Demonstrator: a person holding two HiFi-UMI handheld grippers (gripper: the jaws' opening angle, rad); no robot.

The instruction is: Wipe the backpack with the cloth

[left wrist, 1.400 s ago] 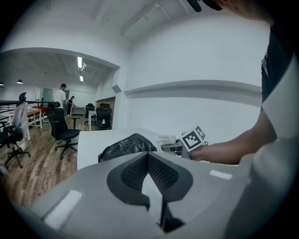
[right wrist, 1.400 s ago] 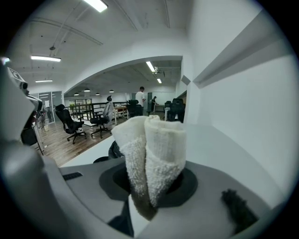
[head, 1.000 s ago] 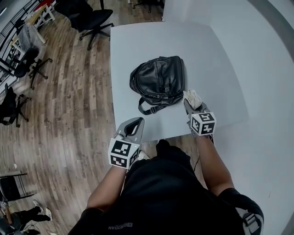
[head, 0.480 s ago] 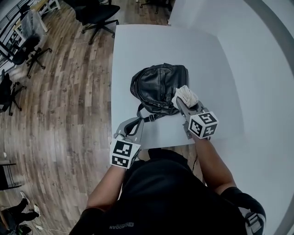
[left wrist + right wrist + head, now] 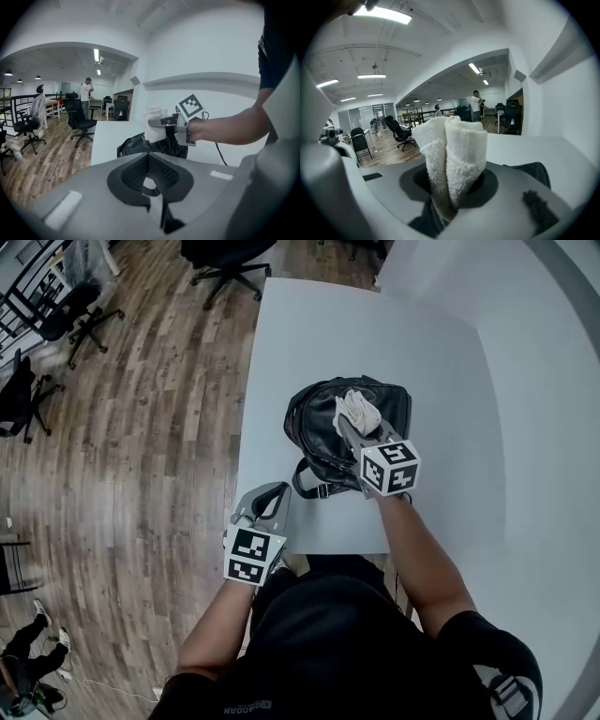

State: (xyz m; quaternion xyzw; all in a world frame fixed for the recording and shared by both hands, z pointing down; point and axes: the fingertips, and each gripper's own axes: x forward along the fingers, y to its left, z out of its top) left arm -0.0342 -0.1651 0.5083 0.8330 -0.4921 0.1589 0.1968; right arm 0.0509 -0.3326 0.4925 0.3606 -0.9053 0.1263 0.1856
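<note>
A black leather backpack (image 5: pixel 319 418) lies on the white table (image 5: pixel 422 343), its strap loop (image 5: pixel 309 486) trailing toward me. My right gripper (image 5: pixel 349 424) is shut on a folded white cloth (image 5: pixel 358 411) and hovers over the bag's top; the cloth (image 5: pixel 452 157) fills the right gripper view. The left gripper (image 5: pixel 272 499) rests at the table's near left corner, jaws together with nothing in them. In the left gripper view the backpack (image 5: pixel 140 143) and the cloth (image 5: pixel 153 125) show ahead.
The table's left edge (image 5: pixel 246 427) drops to wooden floor. Office chairs (image 5: pixel 225 254) stand beyond the far edge and at the left (image 5: pixel 56 320). A white wall runs along the right. A person (image 5: pixel 87 89) stands far off in the room.
The right gripper has carried the cloth from the table beside the bag up onto the backpack's top. The left gripper has stayed at the near left corner.
</note>
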